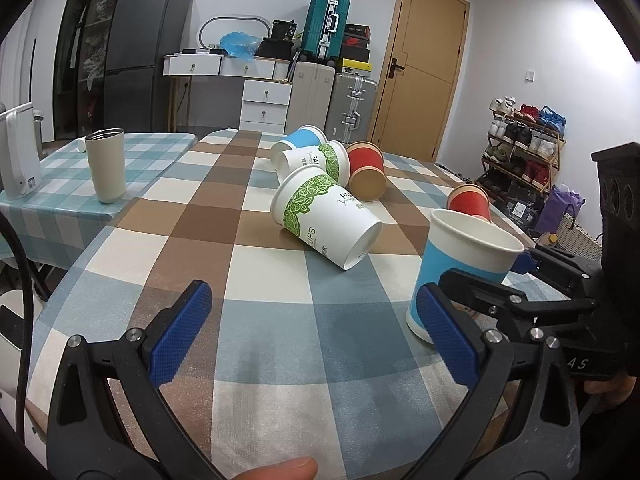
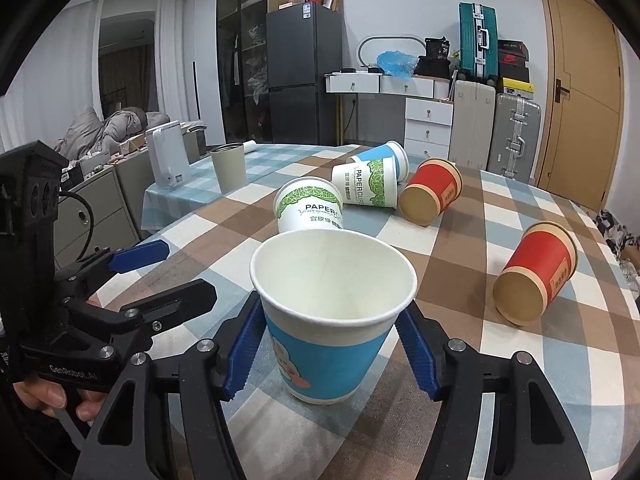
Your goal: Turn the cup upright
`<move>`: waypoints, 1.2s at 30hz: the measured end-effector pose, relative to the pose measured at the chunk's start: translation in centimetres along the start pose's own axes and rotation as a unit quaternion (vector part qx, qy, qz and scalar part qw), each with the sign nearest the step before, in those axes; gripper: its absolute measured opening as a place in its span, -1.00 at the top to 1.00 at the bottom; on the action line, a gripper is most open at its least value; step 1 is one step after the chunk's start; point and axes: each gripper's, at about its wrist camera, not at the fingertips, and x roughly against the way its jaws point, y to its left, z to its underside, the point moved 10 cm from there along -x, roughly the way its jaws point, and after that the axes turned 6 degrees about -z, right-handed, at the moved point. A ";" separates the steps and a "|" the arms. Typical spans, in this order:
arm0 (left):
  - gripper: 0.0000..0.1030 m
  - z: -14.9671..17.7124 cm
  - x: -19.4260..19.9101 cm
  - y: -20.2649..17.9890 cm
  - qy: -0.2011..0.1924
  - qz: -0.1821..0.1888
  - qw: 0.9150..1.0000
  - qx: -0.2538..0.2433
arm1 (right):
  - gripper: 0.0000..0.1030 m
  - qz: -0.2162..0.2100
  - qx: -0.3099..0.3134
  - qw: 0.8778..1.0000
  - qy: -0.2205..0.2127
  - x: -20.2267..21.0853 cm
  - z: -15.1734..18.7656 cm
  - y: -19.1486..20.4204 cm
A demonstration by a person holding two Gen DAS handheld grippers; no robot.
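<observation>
A blue-and-white paper cup (image 2: 332, 320) stands upright on the checked tablecloth (image 2: 460, 248), mouth up, between the blue pads of my right gripper (image 2: 334, 350). The pads sit against its sides. The cup also shows in the left wrist view (image 1: 460, 264) at the right, with the right gripper (image 1: 516, 276) around it. My left gripper (image 1: 316, 332) is open and empty over the near tablecloth (image 1: 280, 320). Several other paper cups lie on their sides: a green-leaf one (image 1: 324, 220), a second green-leaf one (image 2: 366, 186), a blue one (image 2: 390, 156) and two red ones (image 2: 430, 192) (image 2: 534, 274).
A beige tumbler (image 1: 106, 164) and a white appliance (image 1: 18, 152) stand on the adjoining green-checked table at the left. Suitcases (image 1: 326, 24), white drawers and a wooden door (image 1: 424, 64) are behind. A shoe rack (image 1: 524, 144) is at the right.
</observation>
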 end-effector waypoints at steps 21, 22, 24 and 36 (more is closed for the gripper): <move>-0.98 0.0 1.4 -2.9 -0.026 0.034 0.999 -0.032 | -1.00 -0.052 -0.026 0.992 -0.112 7.3 0.3 -2.5; -0.98 0.1 1.5 -3.1 -0.027 0.036 0.998 -0.036 | -1.00 -0.052 -0.025 0.992 -0.112 7.4 0.4 -2.4; -0.98 0.3 1.6 -3.6 -0.027 0.040 0.998 -0.042 | -1.00 -0.052 -0.022 0.992 -0.109 7.5 0.6 -2.5; -0.98 0.9 2.0 -4.8 -0.027 0.050 0.996 -0.062 | -1.00 -0.065 -0.031 0.990 -0.118 7.6 0.8 -2.9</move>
